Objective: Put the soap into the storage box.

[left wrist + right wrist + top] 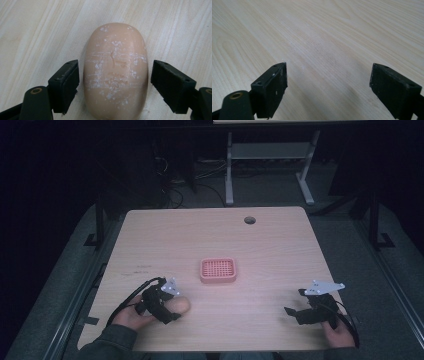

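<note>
The left tool (113, 82) sits at the lower left of the high view, its jaws spread apart on either side of a peach-coloured bar of soap (115, 70) flecked with white; a narrow gap shows on each side, so nothing is clamped. The soap lies flat on the pale wood tabletop (35, 32). A pink slotted soap dish (218, 270) rests at centre frame. At lower right, the right tool (328, 87) hangs wide apart over bare wood.

Wooden table (280, 250): soap (115, 70), pink tray (218, 270)
</note>
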### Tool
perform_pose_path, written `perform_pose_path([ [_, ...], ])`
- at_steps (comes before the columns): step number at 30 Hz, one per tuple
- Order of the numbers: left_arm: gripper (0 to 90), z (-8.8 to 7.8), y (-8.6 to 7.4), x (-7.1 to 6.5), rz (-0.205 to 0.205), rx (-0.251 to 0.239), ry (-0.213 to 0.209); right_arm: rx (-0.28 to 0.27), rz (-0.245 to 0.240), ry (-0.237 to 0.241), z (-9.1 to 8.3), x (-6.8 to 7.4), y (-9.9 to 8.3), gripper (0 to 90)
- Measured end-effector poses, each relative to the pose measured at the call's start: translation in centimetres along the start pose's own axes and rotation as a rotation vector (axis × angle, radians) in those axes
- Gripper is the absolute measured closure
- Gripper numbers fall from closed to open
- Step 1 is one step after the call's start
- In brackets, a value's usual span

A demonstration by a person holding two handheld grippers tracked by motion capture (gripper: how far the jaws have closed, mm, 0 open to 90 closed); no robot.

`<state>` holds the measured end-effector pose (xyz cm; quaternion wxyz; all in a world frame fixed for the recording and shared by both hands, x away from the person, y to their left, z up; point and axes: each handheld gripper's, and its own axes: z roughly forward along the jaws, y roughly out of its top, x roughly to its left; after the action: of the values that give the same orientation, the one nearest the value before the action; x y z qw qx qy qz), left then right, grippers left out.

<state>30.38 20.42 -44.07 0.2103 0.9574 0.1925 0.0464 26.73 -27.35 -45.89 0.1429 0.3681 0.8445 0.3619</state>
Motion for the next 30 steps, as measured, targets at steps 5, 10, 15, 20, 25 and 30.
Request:
perform_pose_path([
  [5,25.4,0.23,0.0,0.06,0.0,0.011,-0.003,0.001,0.0,-0.001,-0.02,0.03,0.02,14.1],
  [10,28.6,0.4,-0.08,0.11,-0.008,0.013,-0.004,-0.002,0.001,-0.003,-0.05,0.05,0.01,14.1],
  [15,30.5,0.56,-0.01,0.12,-0.005,0.016,-0.01,-0.003,-0.002,-0.004,-0.06,0.04,0.0,14.1],
  [20,32.0,0.5,0.07,0.09,0.001,0.022,-0.011,-0.006,-0.002,-0.005,-0.08,0.02,-0.01,14.1],
  [25,32.5,0.44,0.1,0.06,0.018,0.025,-0.009,-0.008,0.0,-0.003,-0.11,0.01,-0.01,14.1],
  [30,32.6,0.1,0.25,-0.17,0.016,0.006,-0.015,-0.008,0.003,-0.002,-0.18,-0.02,-0.03,14.2],
])
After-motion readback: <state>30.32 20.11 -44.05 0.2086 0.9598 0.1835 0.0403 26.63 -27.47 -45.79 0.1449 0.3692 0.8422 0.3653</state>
